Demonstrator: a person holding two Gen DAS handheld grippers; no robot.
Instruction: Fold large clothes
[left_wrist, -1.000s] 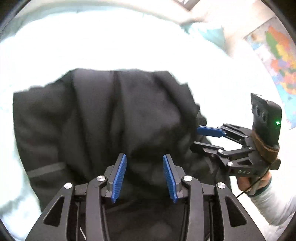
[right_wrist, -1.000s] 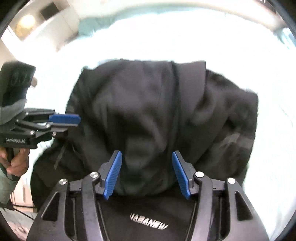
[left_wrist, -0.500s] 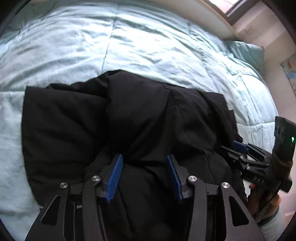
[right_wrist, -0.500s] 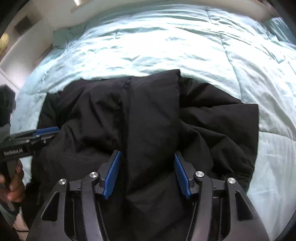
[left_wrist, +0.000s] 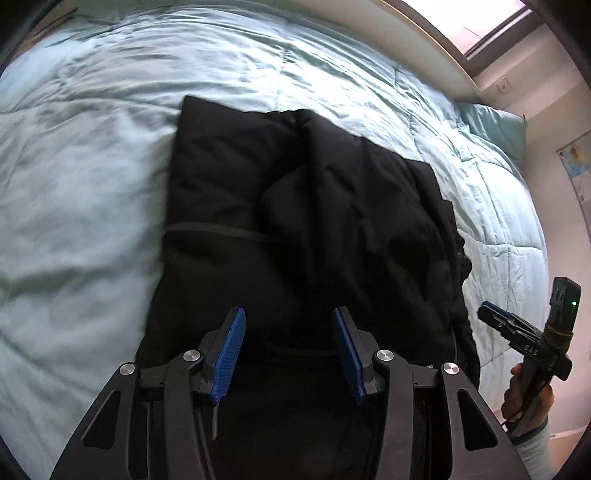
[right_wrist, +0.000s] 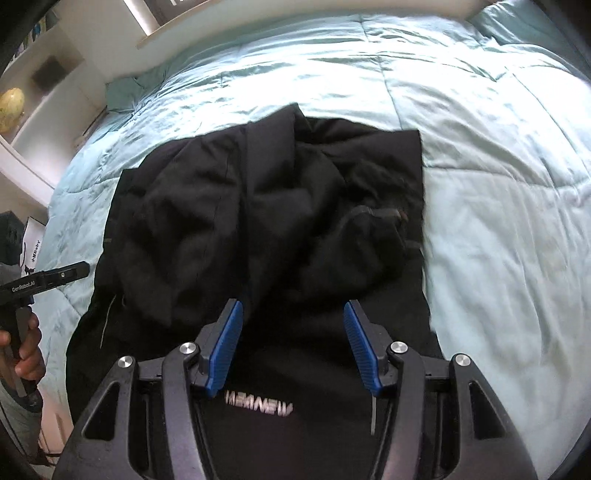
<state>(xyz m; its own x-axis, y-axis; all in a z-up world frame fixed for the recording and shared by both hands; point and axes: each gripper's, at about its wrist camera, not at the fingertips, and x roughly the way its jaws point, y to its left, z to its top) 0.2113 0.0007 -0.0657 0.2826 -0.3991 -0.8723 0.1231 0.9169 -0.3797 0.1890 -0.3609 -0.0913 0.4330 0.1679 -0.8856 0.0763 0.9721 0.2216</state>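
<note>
A black jacket (left_wrist: 295, 221) lies bunched and partly folded on a pale teal bedspread (left_wrist: 74, 184). In the right wrist view the same jacket (right_wrist: 266, 206) shows a white logo (right_wrist: 258, 408) at its near end. My left gripper (left_wrist: 288, 314) hovers over the jacket's near end, open, with nothing between its blue pads. My right gripper (right_wrist: 293, 306) is also open above the near end and holds nothing. Each gripper shows in the other's view: the right gripper (left_wrist: 487, 310) off the jacket's right edge, the left gripper (right_wrist: 79, 269) off its left edge, each in a person's hand.
A teal pillow (left_wrist: 495, 129) lies at the bed's far right corner under a window, with a map poster (left_wrist: 580, 173) on the wall. White shelves with a yellowish globe (right_wrist: 11, 107) and a white bag (right_wrist: 31, 243) stand left of the bed.
Both grippers have drawn back from the jacket and rolled, so more bed shows around it. The right gripper has moved off the jacket's right edge. The left jaws stand slightly wider.
</note>
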